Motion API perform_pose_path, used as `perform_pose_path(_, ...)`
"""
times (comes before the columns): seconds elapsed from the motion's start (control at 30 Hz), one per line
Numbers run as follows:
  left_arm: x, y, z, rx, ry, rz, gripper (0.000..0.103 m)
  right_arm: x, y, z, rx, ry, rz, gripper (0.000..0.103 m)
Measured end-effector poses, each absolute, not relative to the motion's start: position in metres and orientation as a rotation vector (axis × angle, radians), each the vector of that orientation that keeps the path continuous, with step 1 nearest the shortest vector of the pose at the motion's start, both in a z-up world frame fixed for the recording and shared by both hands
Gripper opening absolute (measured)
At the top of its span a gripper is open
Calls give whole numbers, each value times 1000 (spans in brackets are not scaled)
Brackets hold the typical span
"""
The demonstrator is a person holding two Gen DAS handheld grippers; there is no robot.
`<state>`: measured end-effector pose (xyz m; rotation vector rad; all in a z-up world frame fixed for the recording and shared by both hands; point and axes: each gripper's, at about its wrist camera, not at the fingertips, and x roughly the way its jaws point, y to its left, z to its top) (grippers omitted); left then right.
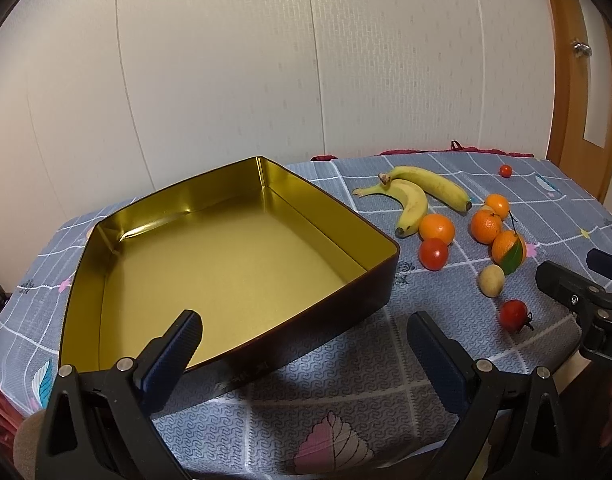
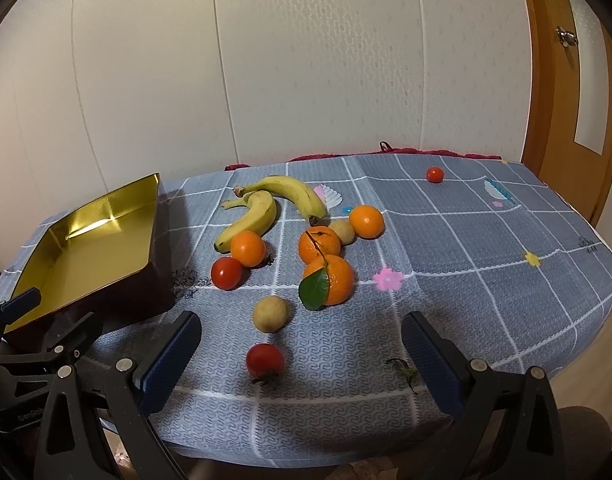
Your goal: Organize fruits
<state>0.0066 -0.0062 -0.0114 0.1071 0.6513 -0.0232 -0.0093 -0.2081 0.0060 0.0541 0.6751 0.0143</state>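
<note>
On the table (image 2: 506,280), covered by a grey checked cloth, I have both grippers waiting at the near edge. My left gripper (image 1: 301,344) hangs with its jaws wide apart and nothing between them, aimed at the near corner of the tin (image 1: 241,264), which sits empty at the left; I judge it waits there as the place the fruit will go. My right gripper (image 2: 297,348) is also spread wide and empty, facing the loose fruit, with the nearest tomato (image 2: 264,361) lying on the cloth between its fingers, not touched. That looks like my first pick.

All the fruit lies on the cloth to the right of the tin, none inside it. I count two bananas (image 2: 265,204), touching at the stems. Four oranges: one (image 2: 247,248) beside the bananas, two stacked close in the middle, the nearer bearing a green leaf (image 2: 314,288), and one (image 2: 366,221) farther back. Three tomatoes: the near one, one (image 2: 226,273) by the first orange, and a small one (image 2: 434,174) well apart at the back. Two pale round fruits (image 2: 270,314), which I cannot identify.
</note>
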Motion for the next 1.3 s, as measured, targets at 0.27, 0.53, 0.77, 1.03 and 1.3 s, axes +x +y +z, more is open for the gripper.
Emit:
perform_pose_path(0.27,8,-7,-13,112,662,-26,103,-7,-217,1,82,705,19,98)
perform_pose_path(0.53,10,-9,-18,111,697,-75,103,-4,-231,-5,118,738,31,82)
perform_pose_path(0.77,-2,-18,-17,151,640,-160,103,-2,-255,-6,182,752,-8,74)
perform_pose_path(1.03,-18,-53,-22,302,569,-273,103,29,-263,-8,155,800,64,65)
perform_pose_path(1.3,-24,-59,-22,232,561,-320,103,73,-247,-17,55,858,153,56)
